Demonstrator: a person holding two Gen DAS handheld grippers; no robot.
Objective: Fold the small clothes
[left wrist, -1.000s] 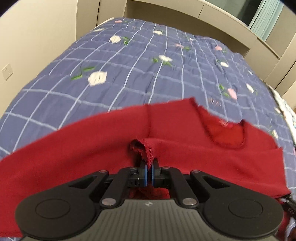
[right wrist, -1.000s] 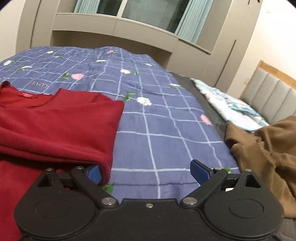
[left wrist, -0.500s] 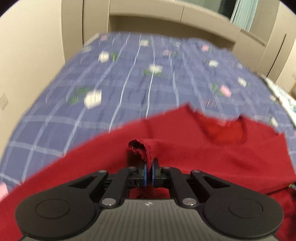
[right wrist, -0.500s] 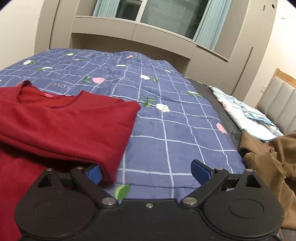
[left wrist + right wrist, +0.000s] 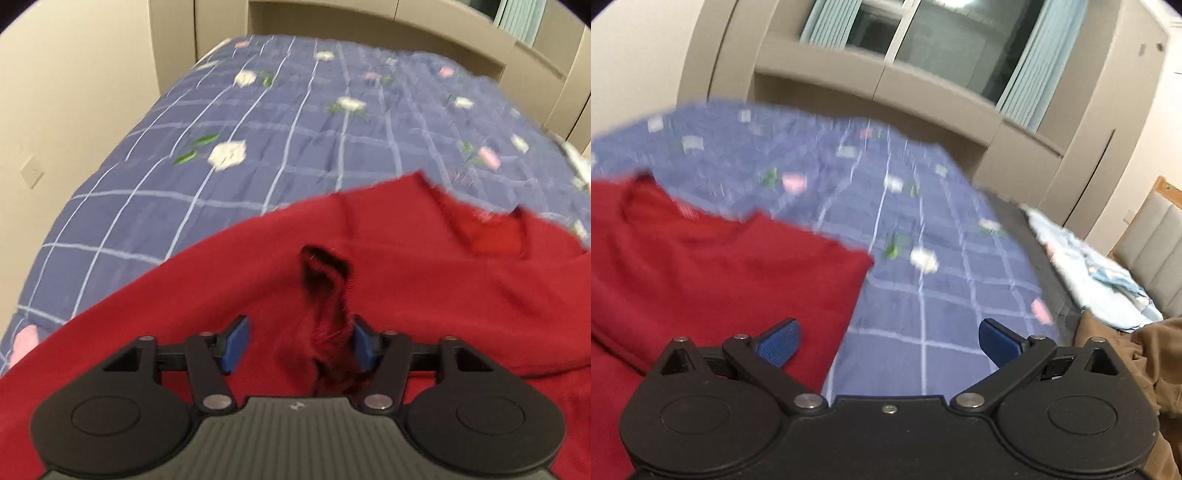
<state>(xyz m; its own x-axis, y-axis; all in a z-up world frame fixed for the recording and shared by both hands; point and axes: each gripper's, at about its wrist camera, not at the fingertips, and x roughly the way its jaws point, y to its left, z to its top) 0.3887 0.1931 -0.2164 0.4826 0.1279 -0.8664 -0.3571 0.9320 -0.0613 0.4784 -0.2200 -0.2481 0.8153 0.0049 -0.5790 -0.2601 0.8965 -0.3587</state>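
The left claw (image 5: 297, 347) stands partly spread, its blue pads apart, and a bunched fold of the red sweater (image 5: 406, 280) rises between them, lying against the right-hand pad (image 5: 364, 349) while the left-hand pad shows bare; whether any cloth is truly pinched cannot be told, but the gap suggests it is loose. The right claw (image 5: 888, 345) is spread wide and holds nothing; its left pad (image 5: 779, 341) hangs over the sweater's near right edge, and whether it touches the cloth cannot be told through the blur.

The red sweater lies spread on the bed, neckline and label toward the far side, with one layer doubled over another at its right edge (image 5: 849, 295). The step in hand looks like letting go of a folded-in part, probably a sleeve end, onto the body of the garment. To do it well, the person should spread the left claw fully and draw it straight back and up, so that the knit does not snag on the pad and drag the fold open. Then the loose bunch needs smoothing flat before the next fold is taken.

Beneath the sweater is the blue checked quilt (image 5: 295, 147) with its flower print. Well apart to the right lie a brown garment (image 5: 1137, 369) and a pale blue cloth (image 5: 1089, 280) by the headboard (image 5: 1160, 236).
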